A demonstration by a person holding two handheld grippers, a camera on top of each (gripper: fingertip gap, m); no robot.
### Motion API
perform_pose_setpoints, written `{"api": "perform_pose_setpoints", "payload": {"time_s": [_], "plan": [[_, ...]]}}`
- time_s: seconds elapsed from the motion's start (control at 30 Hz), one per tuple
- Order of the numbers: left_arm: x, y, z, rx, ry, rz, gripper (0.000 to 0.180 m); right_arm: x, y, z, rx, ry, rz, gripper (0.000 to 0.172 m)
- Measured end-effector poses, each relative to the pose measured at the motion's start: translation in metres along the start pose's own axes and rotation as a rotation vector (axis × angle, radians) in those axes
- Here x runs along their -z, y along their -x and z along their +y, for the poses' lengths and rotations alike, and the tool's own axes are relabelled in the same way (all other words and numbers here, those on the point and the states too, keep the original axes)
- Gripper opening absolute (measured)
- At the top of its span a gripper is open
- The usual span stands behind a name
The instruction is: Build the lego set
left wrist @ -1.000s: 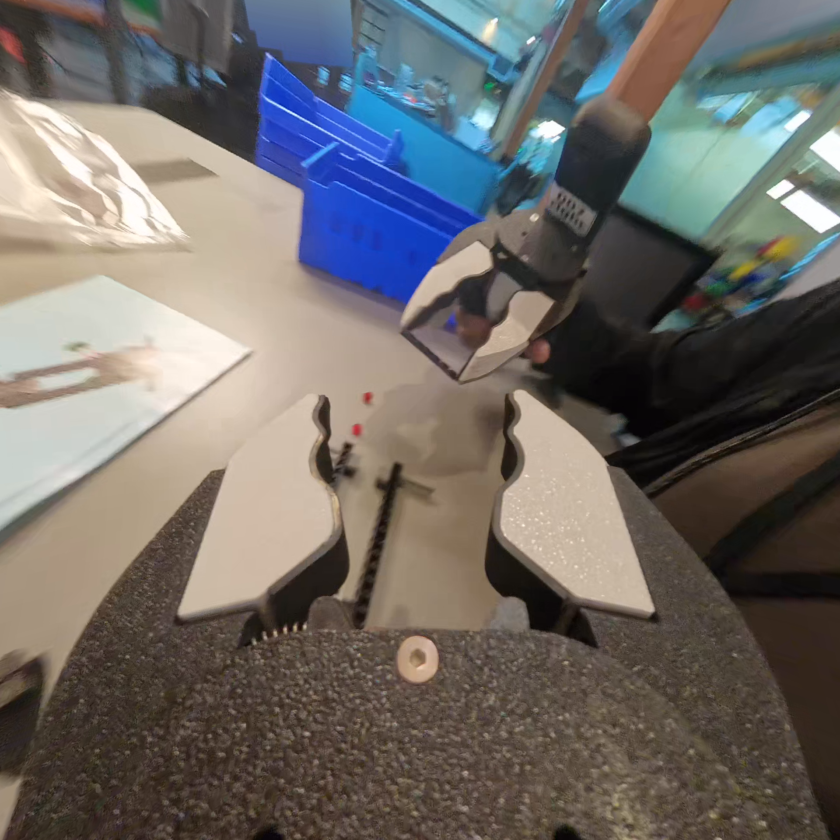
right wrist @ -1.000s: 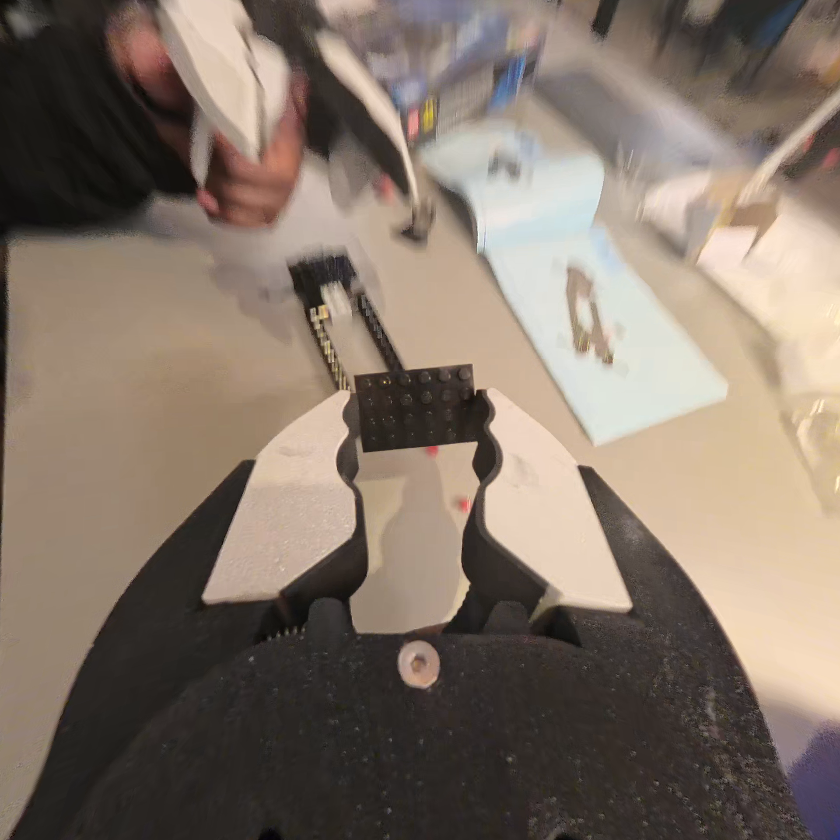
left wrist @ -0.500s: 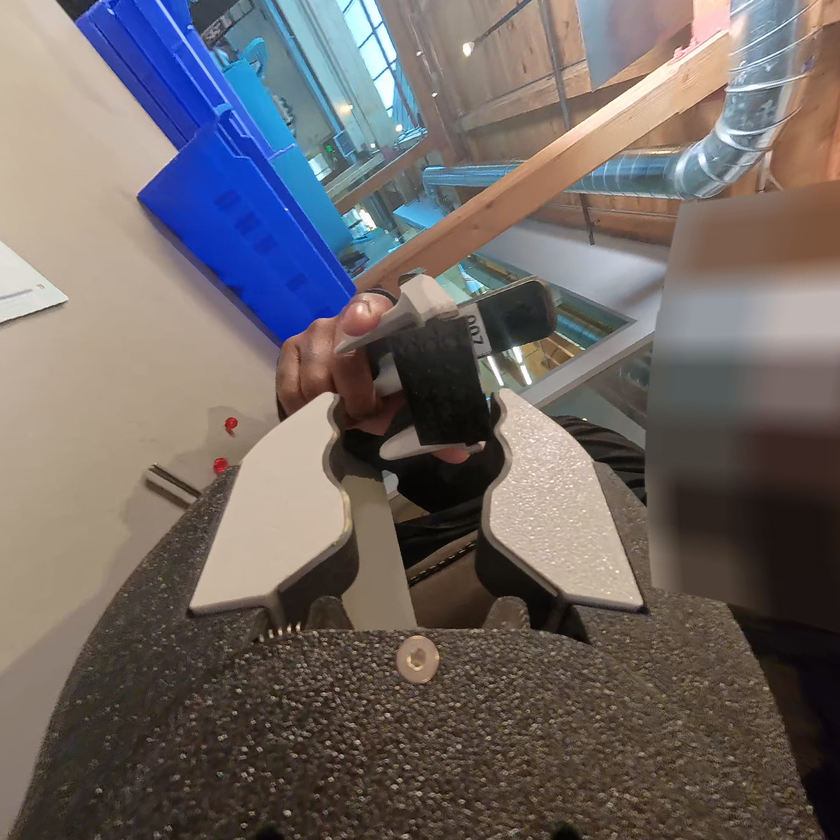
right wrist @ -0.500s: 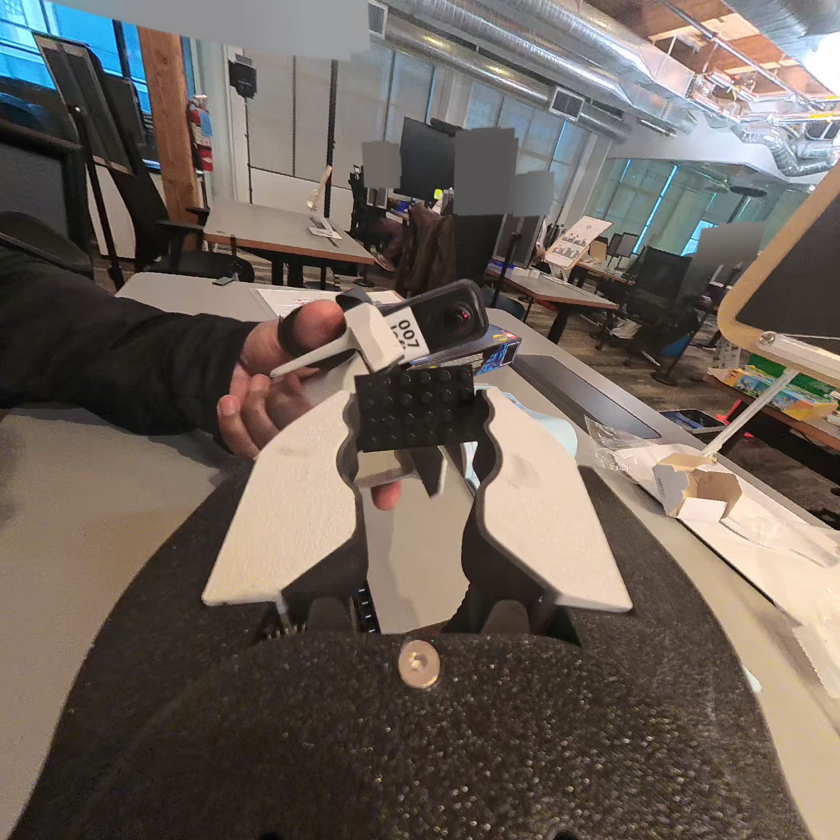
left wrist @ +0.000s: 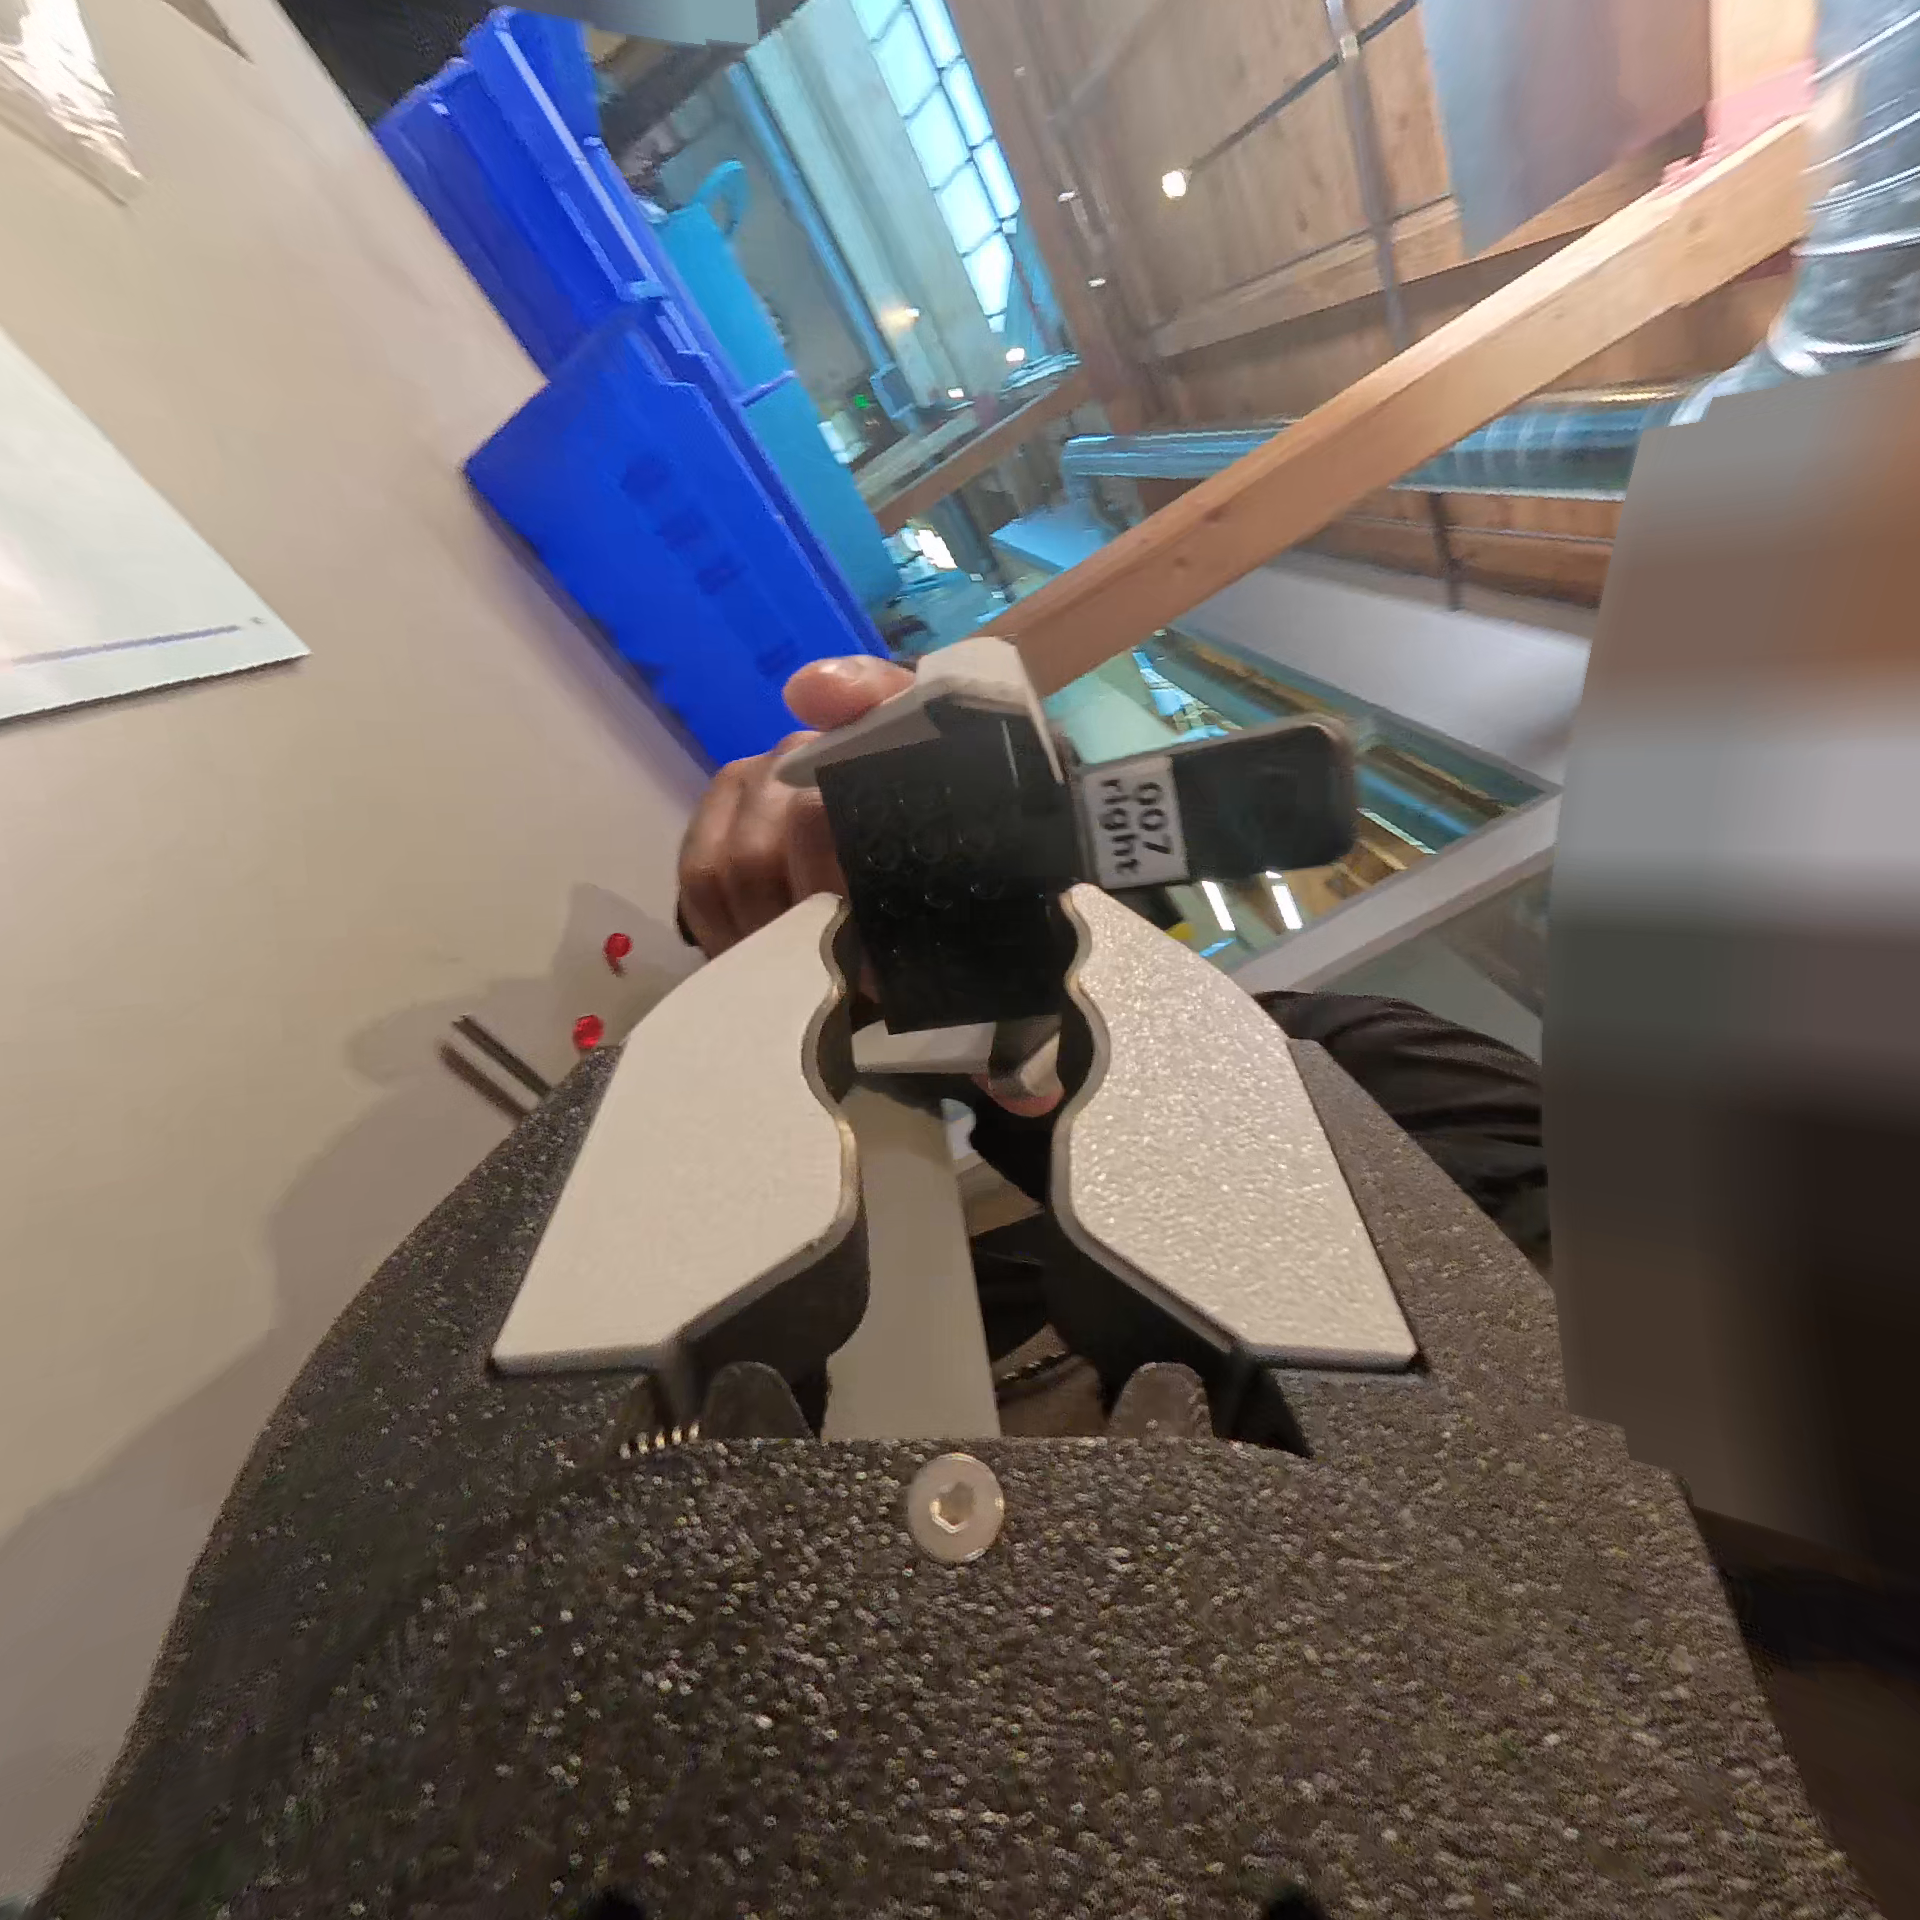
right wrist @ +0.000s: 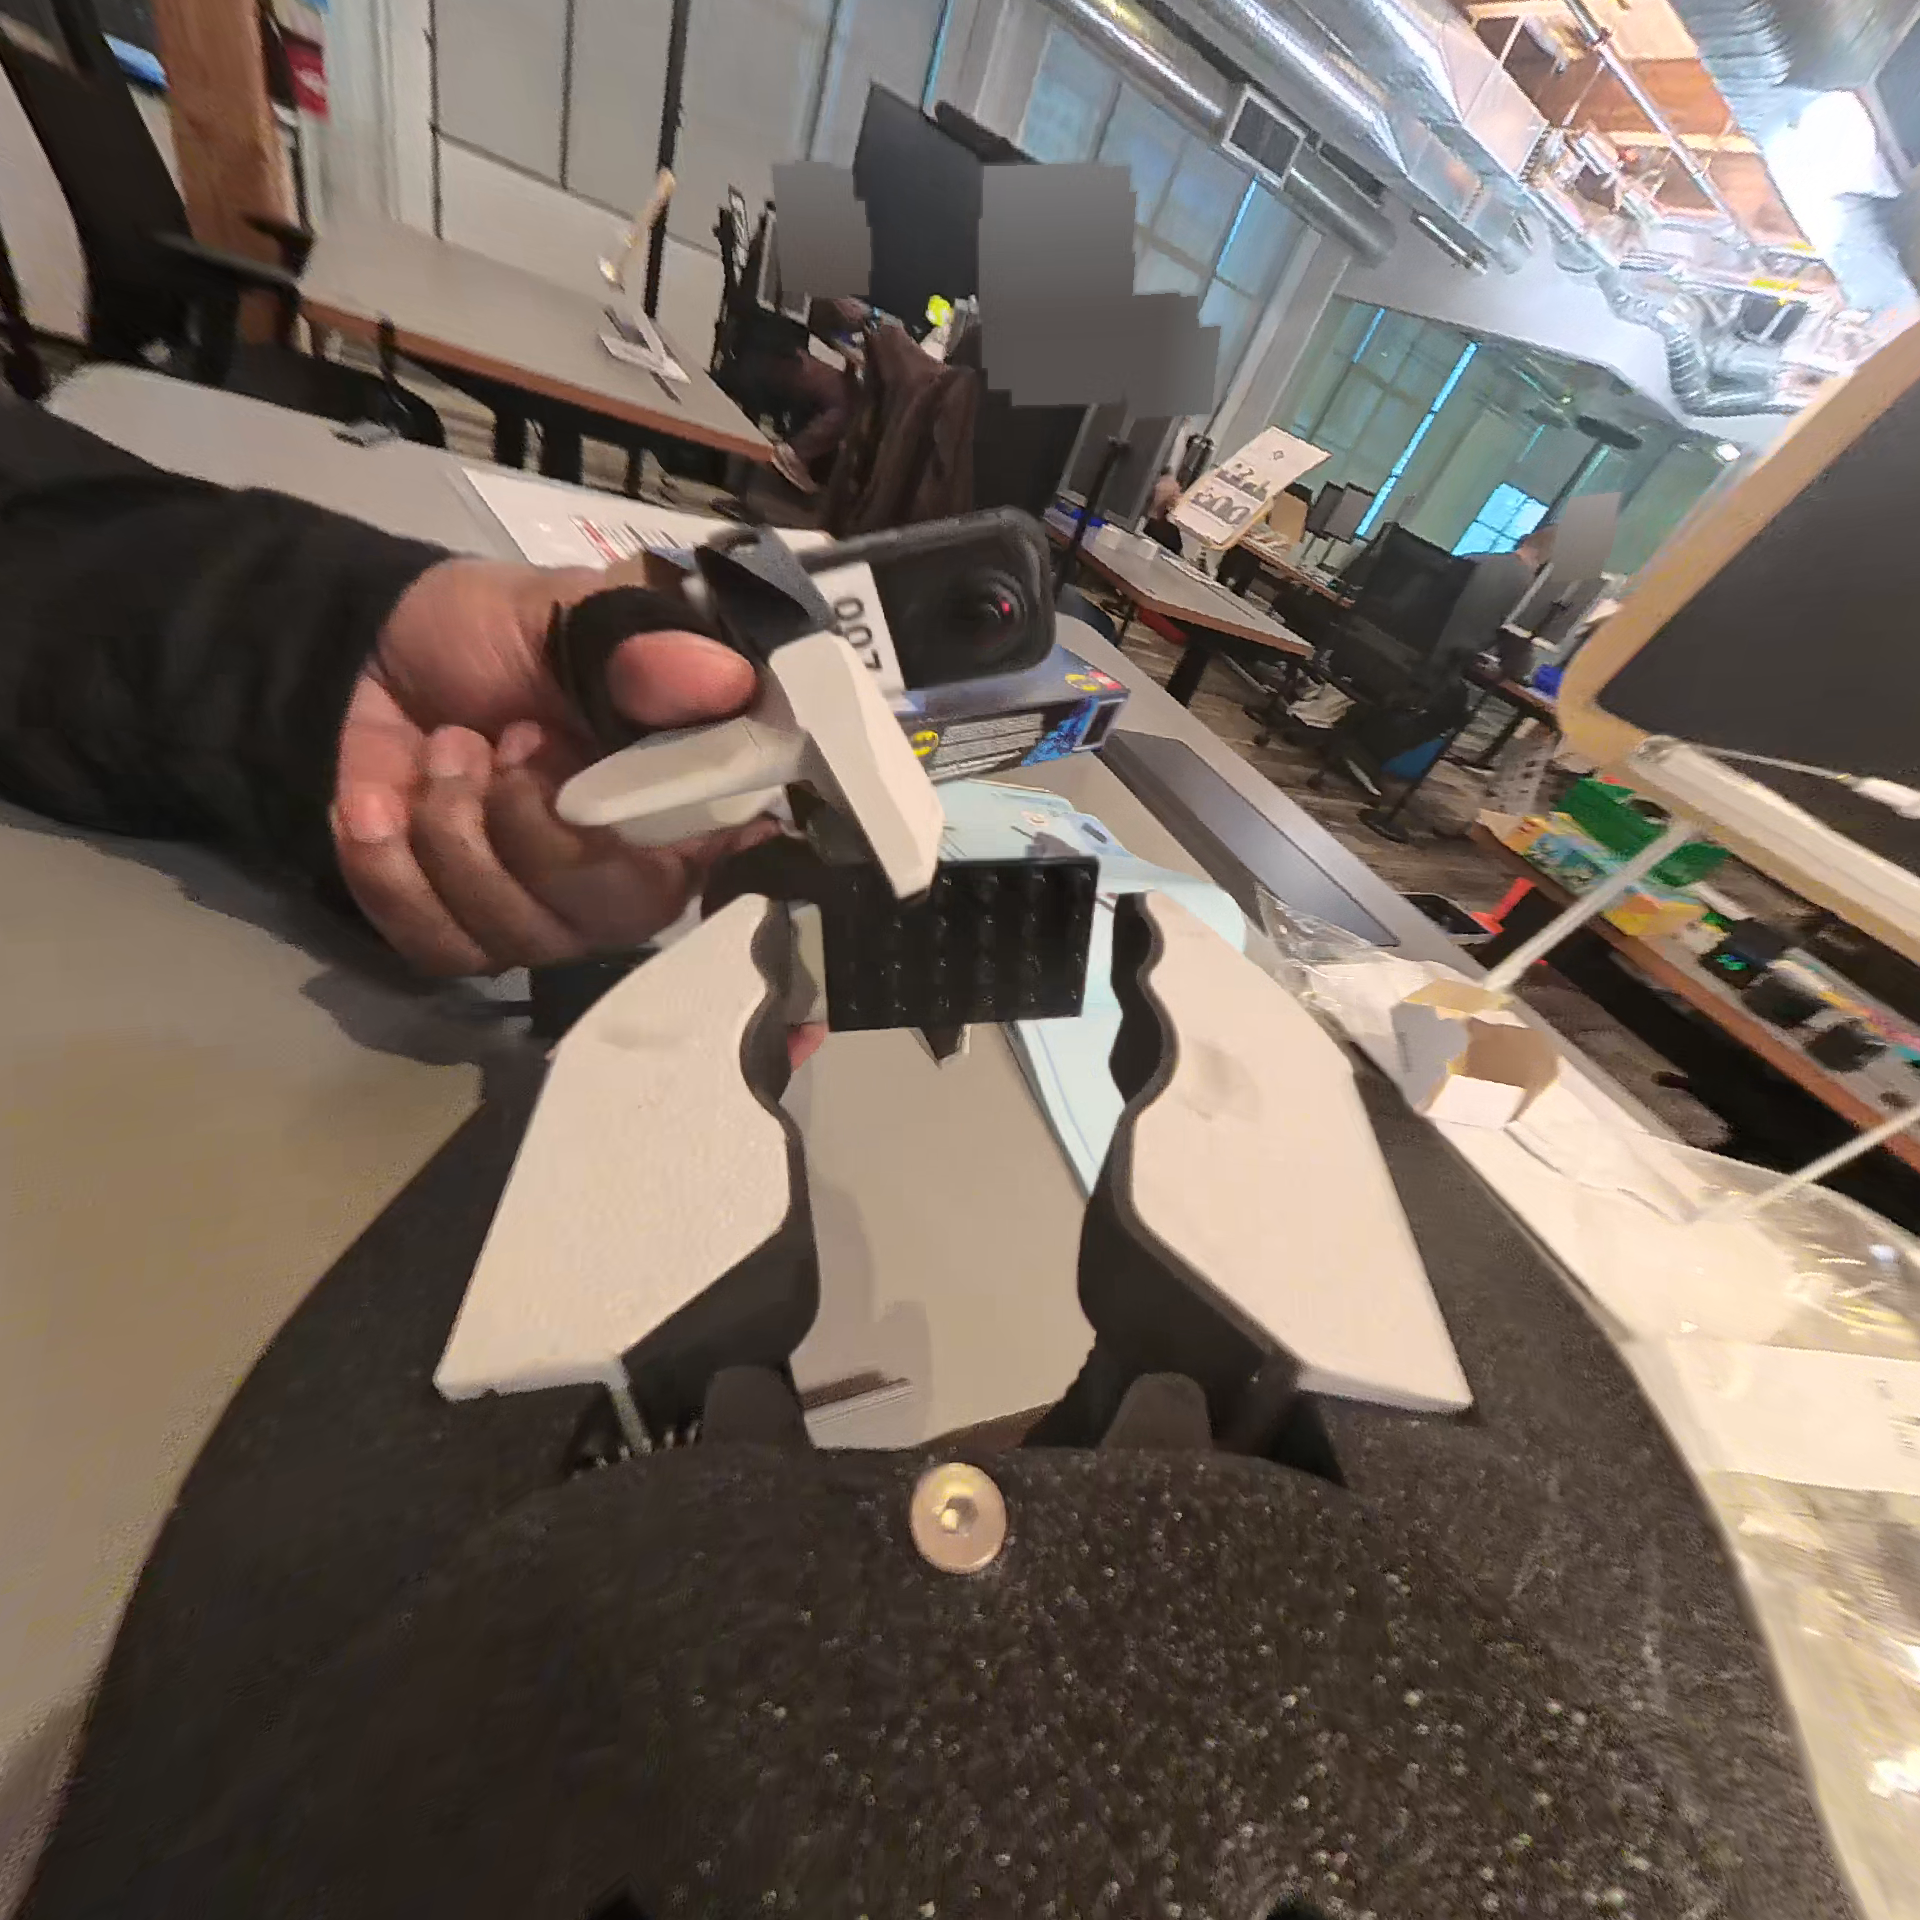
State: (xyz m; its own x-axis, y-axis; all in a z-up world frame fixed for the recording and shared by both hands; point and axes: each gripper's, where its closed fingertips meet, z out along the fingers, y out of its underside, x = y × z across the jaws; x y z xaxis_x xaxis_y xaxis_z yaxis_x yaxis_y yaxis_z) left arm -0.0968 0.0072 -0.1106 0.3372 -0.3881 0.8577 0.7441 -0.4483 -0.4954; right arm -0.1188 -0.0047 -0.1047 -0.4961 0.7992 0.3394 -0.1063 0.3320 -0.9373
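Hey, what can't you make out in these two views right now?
- Left wrist view: black studded plate covers much of the hand behind it; red pieces too small to identify.
- Right wrist view: plate hides most of the left gripper's lower finger; clear bag cut off by the edge.

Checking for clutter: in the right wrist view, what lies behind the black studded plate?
Around the black studded plate show a pale blue sheet on the table and a dark printed box farther back. Anything directly behind it is covered.
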Motion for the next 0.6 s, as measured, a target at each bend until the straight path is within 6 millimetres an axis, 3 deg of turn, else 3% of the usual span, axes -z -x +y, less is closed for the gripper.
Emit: {"api": "perform_pose_setpoints", "payload": {"time_s": [0.2, 0.4, 0.5, 0.6], "plan": [[-0.002, 0.008, 0.006, -0.148, 0.058, -0.254, 0.036, -0.003, 0.001, 0.004, 0.172, 0.14, 0.098, 0.066], [0.001, 0.02, 0.014, -0.321, 0.15, -0.47, 0.036, -0.004, 0.006, 0.015, 0.194, 0.207, 0.086, 0.055], [-0.003, 0.013, 0.017, -0.38, 0.164, -0.427, 0.044, -0.001, 0.006, 0.009, 0.165, 0.154, 0.075, 0.055], [0.0, -0.004, 0.01, -0.305, 0.102, -0.266, 0.05, 0.009, 0.008, -0.01, 0.088, 0.004, 0.018, 0.055]]}}
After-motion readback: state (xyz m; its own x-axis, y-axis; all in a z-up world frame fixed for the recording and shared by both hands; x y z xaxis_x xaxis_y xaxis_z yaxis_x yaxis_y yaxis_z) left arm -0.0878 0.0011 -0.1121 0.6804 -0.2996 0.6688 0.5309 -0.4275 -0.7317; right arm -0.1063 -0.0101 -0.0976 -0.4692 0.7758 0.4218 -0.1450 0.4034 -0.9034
